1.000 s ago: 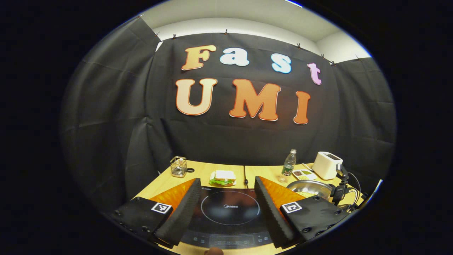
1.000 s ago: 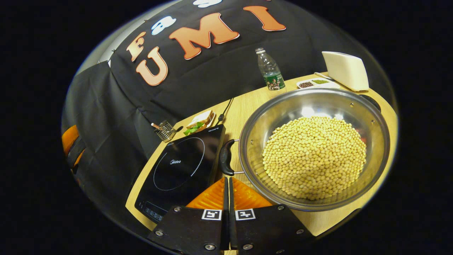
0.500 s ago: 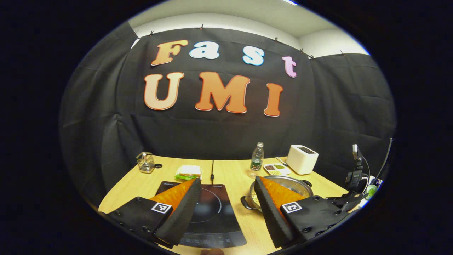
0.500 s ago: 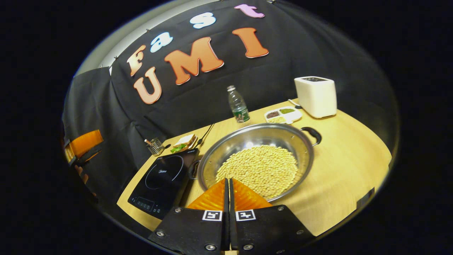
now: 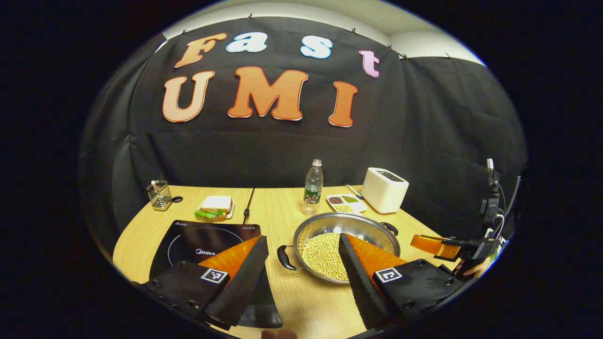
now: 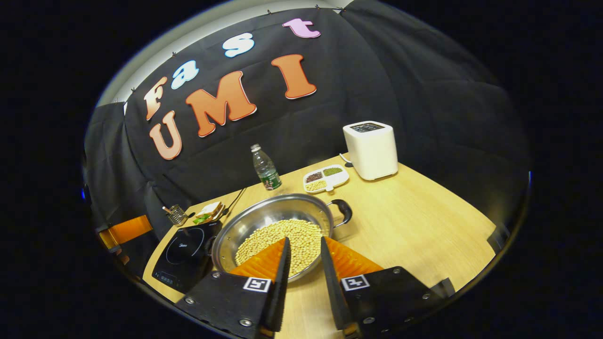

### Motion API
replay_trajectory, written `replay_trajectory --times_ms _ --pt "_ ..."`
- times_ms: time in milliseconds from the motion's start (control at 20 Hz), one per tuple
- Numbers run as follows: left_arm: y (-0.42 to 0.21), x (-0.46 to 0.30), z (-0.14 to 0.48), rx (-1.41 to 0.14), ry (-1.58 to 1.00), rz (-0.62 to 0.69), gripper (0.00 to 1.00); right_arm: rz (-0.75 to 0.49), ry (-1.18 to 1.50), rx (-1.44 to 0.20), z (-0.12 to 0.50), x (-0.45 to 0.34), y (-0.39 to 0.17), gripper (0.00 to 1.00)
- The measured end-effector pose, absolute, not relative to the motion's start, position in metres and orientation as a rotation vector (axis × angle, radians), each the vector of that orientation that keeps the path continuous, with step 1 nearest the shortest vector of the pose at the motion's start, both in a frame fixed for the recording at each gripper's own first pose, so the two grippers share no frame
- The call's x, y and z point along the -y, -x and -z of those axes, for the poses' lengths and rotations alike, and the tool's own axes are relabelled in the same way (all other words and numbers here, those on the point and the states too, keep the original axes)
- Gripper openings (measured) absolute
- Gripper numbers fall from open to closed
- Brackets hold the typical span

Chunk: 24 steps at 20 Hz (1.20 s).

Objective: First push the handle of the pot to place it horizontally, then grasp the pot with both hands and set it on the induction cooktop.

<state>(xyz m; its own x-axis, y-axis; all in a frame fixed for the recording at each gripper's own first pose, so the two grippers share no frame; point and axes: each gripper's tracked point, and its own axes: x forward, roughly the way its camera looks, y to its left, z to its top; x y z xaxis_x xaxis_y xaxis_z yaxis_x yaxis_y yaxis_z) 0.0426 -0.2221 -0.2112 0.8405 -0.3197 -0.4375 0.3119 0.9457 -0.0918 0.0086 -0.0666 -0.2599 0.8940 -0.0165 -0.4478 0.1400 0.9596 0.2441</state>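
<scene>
So the pot sits on the table just right of the induction cooktop, not on it yet, handles pointing left and right. The left gripper has its fingers spread wide and the right gripper is parted only a little; both hang near the pot, holding nothing. It's heaped with soybeans, so I'd guess a lopsided lift by those handles could tip it and spill beans; the far divided dish holds small piles of beans too.
</scene>
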Motion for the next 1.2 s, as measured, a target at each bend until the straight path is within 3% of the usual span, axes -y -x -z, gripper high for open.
replay_trajectory --times_ms 50,100,150,300,350,400,1200 --pt "-0.046 0.227 0.221 -0.485 0.014 0.334 0.98 0.096 -0.266 -0.465 0.263 0.074 -0.01 0.41" --pt "-0.049 0.23 0.229 -0.501 0.013 0.335 0.98 0.106 -0.26 -0.47 0.265 0.08 -0.012 0.66" --pt "-0.053 0.233 0.238 -0.516 0.011 0.333 0.98 0.114 -0.254 -0.473 0.267 0.086 -0.015 0.67" --pt "-0.064 0.231 0.268 -0.58 0.002 0.31 0.98 0.15 -0.222 -0.488 0.277 0.103 -0.028 0.91" --pt "-0.069 0.234 0.278 -0.608 -0.002 0.308 0.98 0.158 -0.216 -0.496 0.281 0.107 -0.033 0.87" --pt "-0.074 0.237 0.289 -0.628 -0.002 0.309 0.98 0.159 -0.216 -0.502 0.284 0.108 -0.038 0.95" --pt "-0.121 0.245 0.383 -0.803 0.018 0.304 0.97 0.174 -0.19 -0.662 0.348 0.11 -0.112 0.95"
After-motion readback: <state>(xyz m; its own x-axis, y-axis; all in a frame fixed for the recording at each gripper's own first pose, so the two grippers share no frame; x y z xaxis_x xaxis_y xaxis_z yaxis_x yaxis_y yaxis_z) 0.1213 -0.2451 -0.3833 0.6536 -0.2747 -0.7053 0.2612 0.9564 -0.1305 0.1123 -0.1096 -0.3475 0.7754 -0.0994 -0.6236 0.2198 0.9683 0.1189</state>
